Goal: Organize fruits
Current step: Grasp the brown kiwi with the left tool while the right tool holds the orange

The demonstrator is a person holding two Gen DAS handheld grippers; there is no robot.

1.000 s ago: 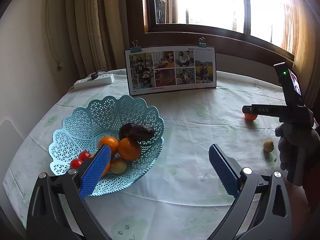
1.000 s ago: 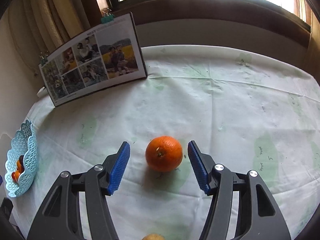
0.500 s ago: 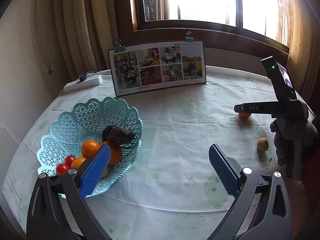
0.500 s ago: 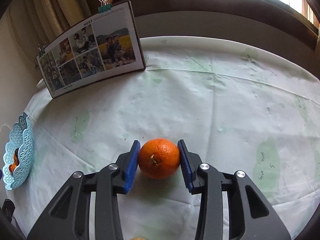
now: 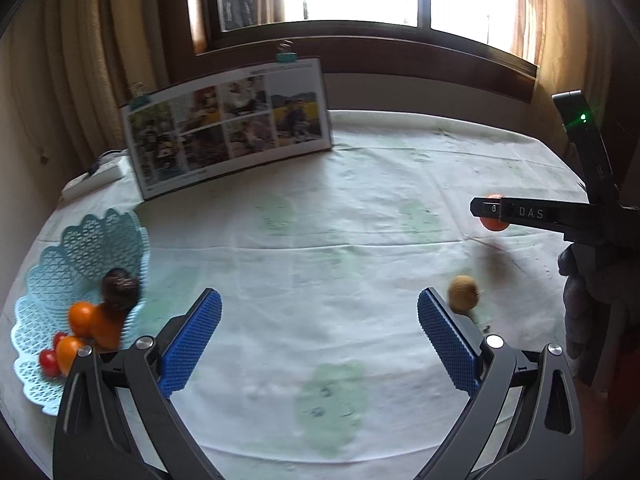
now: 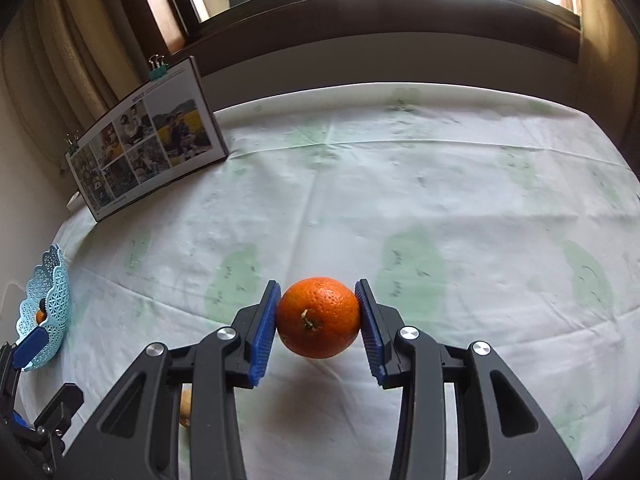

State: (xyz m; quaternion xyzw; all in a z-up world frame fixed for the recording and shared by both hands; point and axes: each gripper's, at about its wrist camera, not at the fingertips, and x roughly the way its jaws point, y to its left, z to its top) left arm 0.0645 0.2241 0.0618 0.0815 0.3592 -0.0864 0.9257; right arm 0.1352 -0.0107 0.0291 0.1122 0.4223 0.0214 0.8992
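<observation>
Tablecloth, one orange pinched in right claw, one basket, left claw agape

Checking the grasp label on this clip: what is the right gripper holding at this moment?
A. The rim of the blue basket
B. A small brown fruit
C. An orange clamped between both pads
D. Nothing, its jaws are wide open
C: in the right wrist view the right gripper has both blue pads pressed against the sides of the orange.

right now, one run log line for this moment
right tool: shut on orange, off cloth | left tool: open, empty | basket: holds fruit | brown fruit: loose
</observation>
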